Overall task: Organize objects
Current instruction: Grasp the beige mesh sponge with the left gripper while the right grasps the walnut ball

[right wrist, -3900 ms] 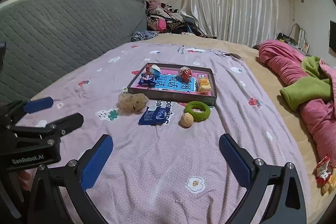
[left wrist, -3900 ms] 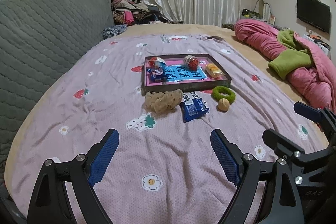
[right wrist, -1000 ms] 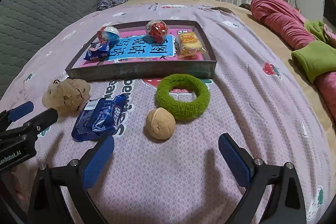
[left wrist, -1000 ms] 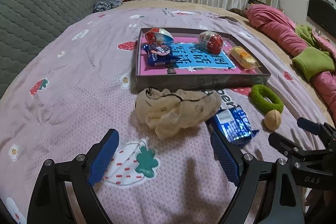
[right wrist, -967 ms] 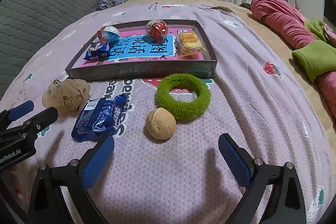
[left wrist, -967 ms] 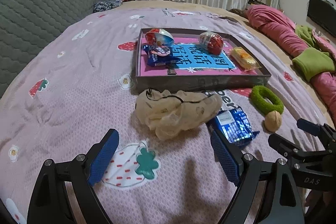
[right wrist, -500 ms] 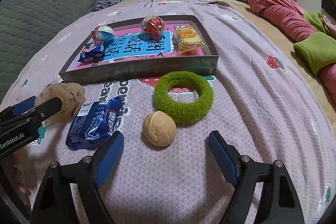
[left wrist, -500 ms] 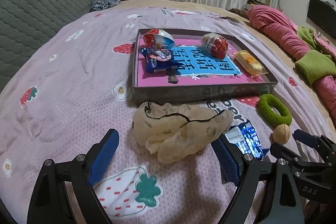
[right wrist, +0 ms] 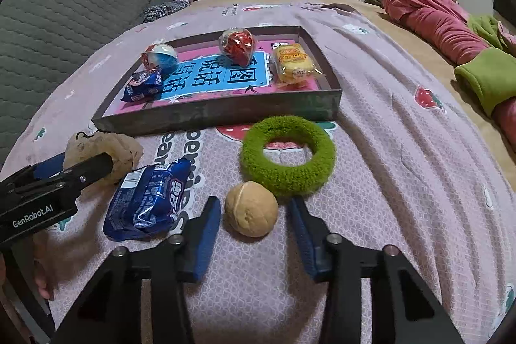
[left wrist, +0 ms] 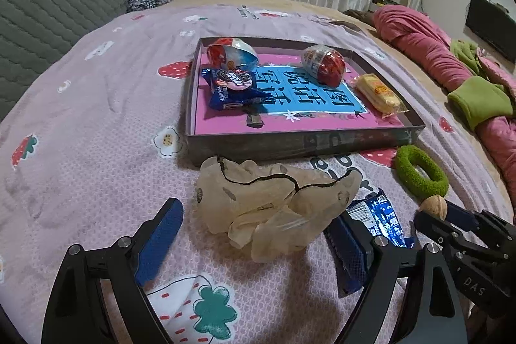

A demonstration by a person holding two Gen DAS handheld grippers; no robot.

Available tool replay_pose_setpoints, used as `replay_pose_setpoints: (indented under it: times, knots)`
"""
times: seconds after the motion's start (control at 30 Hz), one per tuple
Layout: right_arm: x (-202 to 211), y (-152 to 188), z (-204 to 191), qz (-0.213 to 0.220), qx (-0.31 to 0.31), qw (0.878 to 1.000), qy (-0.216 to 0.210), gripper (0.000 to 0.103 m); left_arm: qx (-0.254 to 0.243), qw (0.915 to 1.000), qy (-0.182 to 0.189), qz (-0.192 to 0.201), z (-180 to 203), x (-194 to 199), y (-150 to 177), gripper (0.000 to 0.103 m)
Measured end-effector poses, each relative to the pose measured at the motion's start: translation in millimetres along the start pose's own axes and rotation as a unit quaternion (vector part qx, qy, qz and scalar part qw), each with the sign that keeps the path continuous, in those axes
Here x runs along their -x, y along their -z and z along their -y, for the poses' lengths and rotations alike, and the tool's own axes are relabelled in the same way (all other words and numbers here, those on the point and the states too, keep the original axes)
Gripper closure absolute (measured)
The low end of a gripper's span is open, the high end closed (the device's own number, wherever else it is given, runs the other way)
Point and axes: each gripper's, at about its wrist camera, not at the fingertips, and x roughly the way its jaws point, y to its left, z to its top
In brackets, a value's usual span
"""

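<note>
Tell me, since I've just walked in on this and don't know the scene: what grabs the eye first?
The right claw, its jaws just closing, flanks a tan walnut on the pink bedspread, its pads not yet pressing it. Behind the walnut lies a fuzzy green ring, and beyond that a shallow tray holding wrapped snacks. To the left, the open left claw straddles a crumpled beige scrunchie.

Blue snack packet [left wrist: 380, 220] half hidden behind right finger of left gripper [left wrist: 254, 242]; cream scrunchie [right wrist: 106, 150] partly covered by that gripper's finger.
</note>
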Motion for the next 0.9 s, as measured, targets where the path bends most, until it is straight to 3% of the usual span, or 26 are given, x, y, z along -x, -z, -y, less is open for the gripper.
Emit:
replay_pose_setpoints:
  times: [0.07,0.17,0.27,0.43,0.5,0.67,0.9]
  knots:
    - [-0.4,0.1,-0.8,0.002,0.002,1.000,0.001,0.068,0.002,1.0000,0.003,0.001,-0.4,-1.0,-0.6,0.014]
    - [-0.5,0.0,-0.8,0.003,0.002,1.000,-0.001,0.069,0.005,0.9999,0.011,-0.001,-1.4,-2.6,-2.0,0.021]
    - [0.6,1.1,-0.9,0.004,0.004,1.000,-0.005,0.069,0.006,0.9998,0.017,-0.005,-0.7,-6.0,-3.0,0.042]
    - [4.3,5.6,-3.0,0.003,0.006,1.000,-0.017,0.069,0.008,0.9996,0.026,-0.011,0.0,-10.3,-3.6,0.054]
    - [5.5,7.1,-3.3,0.002,0.005,1.000,-0.021,0.069,0.009,0.9995,0.028,-0.012,0.1,-12.1,-3.3,0.070]
    - [9.7,10.8,-5.3,0.004,0.008,0.999,-0.033,0.070,0.010,0.9988,0.046,-0.016,1.1,-14.0,-1.9,0.084]
    - [13.6,12.9,-5.6,0.005,0.010,0.999,-0.040,0.071,-0.004,0.9992,0.036,-0.017,10.0,-7.1,3.2,0.086]
